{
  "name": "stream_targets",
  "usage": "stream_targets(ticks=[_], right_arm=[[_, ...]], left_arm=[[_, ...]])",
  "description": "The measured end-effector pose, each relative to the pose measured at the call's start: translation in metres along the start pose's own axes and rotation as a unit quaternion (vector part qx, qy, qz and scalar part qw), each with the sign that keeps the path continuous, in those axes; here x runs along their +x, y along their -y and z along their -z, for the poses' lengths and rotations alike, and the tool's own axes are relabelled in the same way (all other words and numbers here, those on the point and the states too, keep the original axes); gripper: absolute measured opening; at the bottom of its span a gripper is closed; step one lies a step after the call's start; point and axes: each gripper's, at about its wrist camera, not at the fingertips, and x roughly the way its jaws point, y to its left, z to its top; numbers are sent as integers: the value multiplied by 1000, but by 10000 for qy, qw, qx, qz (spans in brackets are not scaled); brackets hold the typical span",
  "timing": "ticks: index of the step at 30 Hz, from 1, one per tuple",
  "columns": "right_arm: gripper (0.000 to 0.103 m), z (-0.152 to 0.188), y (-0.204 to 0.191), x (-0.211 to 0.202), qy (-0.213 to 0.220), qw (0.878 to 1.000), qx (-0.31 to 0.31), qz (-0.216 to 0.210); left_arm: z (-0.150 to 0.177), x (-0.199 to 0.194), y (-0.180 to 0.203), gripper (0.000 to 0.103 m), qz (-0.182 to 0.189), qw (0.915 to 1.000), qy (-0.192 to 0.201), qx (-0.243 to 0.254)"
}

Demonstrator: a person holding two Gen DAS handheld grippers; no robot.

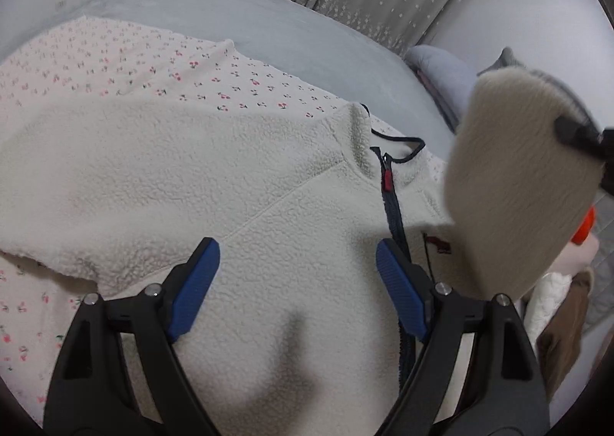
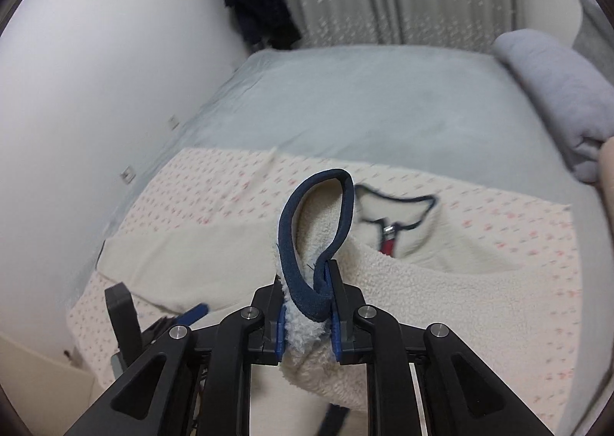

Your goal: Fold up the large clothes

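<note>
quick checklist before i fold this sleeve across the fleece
1. Right gripper shut on the sleeve cuff: ok.
2. Left gripper open above the fleece jacket, holding nothing: ok.
3. Jacket body flat on the cherry-print blanket: ok.
4. Zipper closed below the collar: cannot tell.
5. Lifted sleeve free of the left gripper: ok.
</note>
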Motion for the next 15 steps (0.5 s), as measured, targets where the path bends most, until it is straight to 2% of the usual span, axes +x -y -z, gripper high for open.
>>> stream_targets(ticks=[3,5,7,8,10,12,14,15], right_arm=[[28,9,-12,36,-429,9983,113,-378],[48,14,-21,49,-611,9962,165,-601],[62,22,-20,50,-601,9963,114,-599],[64,27,-25,47,-562,9969,56,-540],[65,32,-13,41,-536,9976,7,-437],[67,35,7,32,-499,9979,82,-393],[72,37,35,20,-436,9984,204,-288],[72,40,49,14,-413,9986,258,-220]], left_arm=[[0,9,-19,84,412,9987,7,-292],[0,12,-34,84,725,9952,107,-643],[1,13,-47,84,1224,9870,127,-1030],[2,17,-50,84,1349,9842,61,-1145],[4,23,-49,84,1194,9866,-58,-1111],[6,31,-42,84,719,9935,-231,-852],[9,42,-33,82,299,9969,-434,-585],[11,45,-29,72,262,9973,-469,-496]])
